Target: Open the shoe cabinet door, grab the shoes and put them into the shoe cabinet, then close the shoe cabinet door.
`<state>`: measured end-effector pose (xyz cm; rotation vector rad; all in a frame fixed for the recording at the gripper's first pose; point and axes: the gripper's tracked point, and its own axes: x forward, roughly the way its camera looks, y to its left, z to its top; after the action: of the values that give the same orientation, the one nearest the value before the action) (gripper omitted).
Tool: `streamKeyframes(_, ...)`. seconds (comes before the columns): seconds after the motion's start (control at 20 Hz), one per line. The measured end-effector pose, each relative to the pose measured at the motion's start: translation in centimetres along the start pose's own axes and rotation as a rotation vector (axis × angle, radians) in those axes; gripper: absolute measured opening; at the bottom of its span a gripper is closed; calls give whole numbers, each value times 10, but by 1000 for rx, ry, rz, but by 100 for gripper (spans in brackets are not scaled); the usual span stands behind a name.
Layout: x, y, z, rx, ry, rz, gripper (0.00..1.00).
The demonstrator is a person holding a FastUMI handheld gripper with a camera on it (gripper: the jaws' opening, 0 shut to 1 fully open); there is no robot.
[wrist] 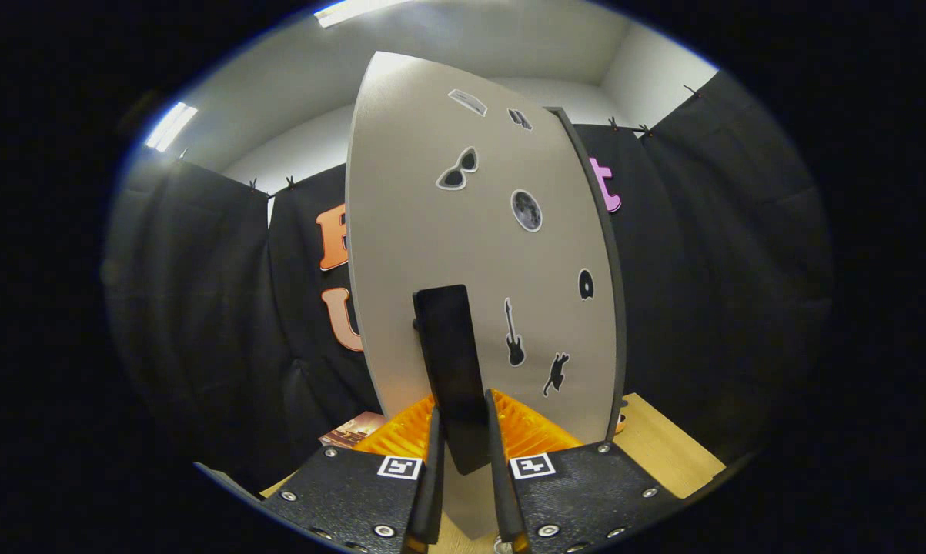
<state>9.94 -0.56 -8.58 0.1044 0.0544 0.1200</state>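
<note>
The shoe cabinet door (439, 231) is a pale grey panel with several small stickers, standing upright right in front of me. A flat black handle (451, 362) sticks out from its lower middle. My gripper (463, 431) is shut on the handle, one finger pressing on each side of its lower end. The door's dark edge (613, 308) runs down its right side. What lies behind the door is hidden.
A light wooden tabletop (663, 450) lies under and to the right of the door. A small printed card or booklet (351, 431) rests on the table left of my fingers. Black cloth walls surround the booth.
</note>
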Motion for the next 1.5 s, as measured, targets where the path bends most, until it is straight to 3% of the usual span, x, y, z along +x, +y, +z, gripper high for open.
streamKeyframes(0.2,-22,-35,6,-16,-23,-33,27)
streamKeyframes(0.45,-71,-110,12,-47,-38,-138,27)
streamKeyframes(0.9,-91,-209,24,-80,-46,-269,23)
streamKeyframes(1.15,-104,-233,26,-92,-35,-300,36)
streamKeyframes(1.4,-129,-251,30,-77,-44,-340,42)
streamKeyframes(1.5,-139,-247,33,-84,-45,-351,58)
